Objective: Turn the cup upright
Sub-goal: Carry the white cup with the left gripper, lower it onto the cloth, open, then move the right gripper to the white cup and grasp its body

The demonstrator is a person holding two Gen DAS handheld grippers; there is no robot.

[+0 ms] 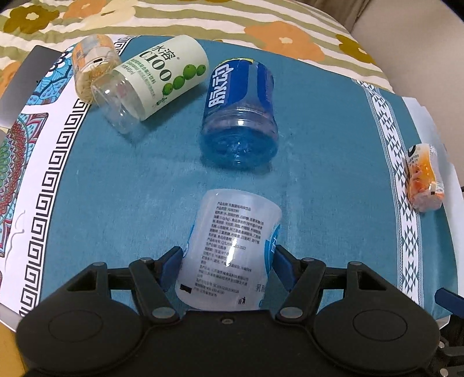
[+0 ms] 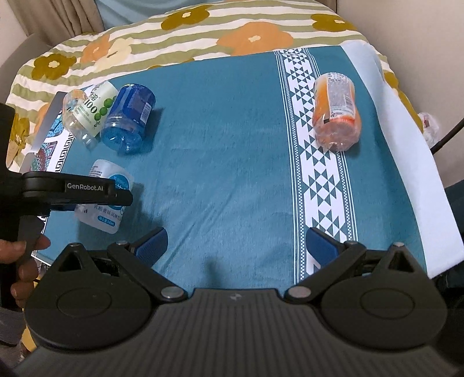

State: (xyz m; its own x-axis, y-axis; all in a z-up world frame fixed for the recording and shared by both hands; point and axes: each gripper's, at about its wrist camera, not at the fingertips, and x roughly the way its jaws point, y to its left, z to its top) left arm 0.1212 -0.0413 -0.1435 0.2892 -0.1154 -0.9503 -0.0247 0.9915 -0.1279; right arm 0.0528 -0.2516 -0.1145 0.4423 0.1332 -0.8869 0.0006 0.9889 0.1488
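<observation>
In the left wrist view the white cup lies low at centre on the cloth, between the left gripper's fingers. Above it lies the blue cup; upper left lie the C100 cup and, touching it, a clear cup. At the right edge lies the orange cup, well apart.

Teal patterned cloth over a floral striped quilt, beige wall behind
</observation>
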